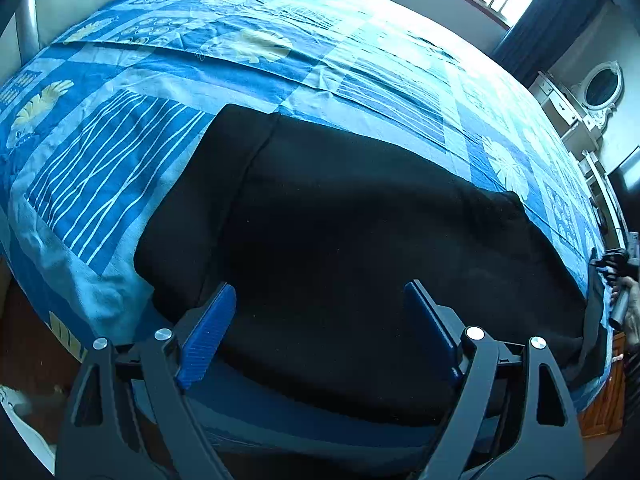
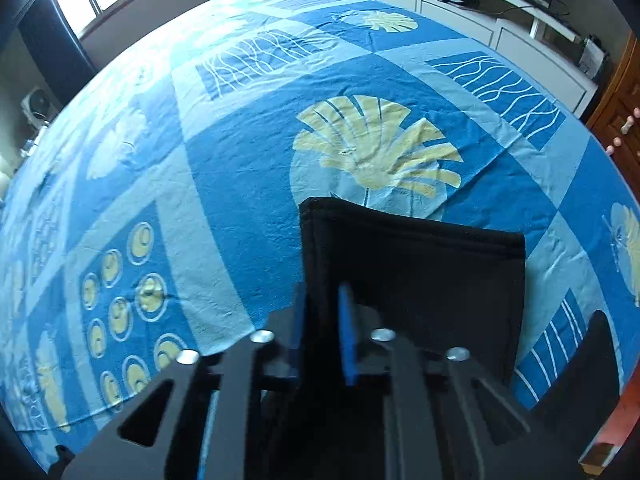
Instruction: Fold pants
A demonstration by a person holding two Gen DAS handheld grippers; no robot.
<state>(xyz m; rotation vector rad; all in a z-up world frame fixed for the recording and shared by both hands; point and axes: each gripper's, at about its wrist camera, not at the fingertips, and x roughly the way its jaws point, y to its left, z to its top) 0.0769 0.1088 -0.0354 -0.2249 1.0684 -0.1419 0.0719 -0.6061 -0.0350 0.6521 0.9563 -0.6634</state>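
Black pants (image 1: 340,240) lie flat on blue patterned bedspread (image 1: 120,152) near bed's front edge, long axis running approx. left–right across left wrist view. Left tool (image 1: 320,320) hovers over the cloth w/ jaws wide apart, holding nothing. Right tool (image 2: 322,320) has jaws nearly closed, pinching one end of the pants (image 2: 420,272); folded edge stands up ahead of its fingers, pointing away from camera. Best practice, judged: left tool pins or grips the opposite end first, then right carries its end over along the long axis, edges aligned, cloth taut.
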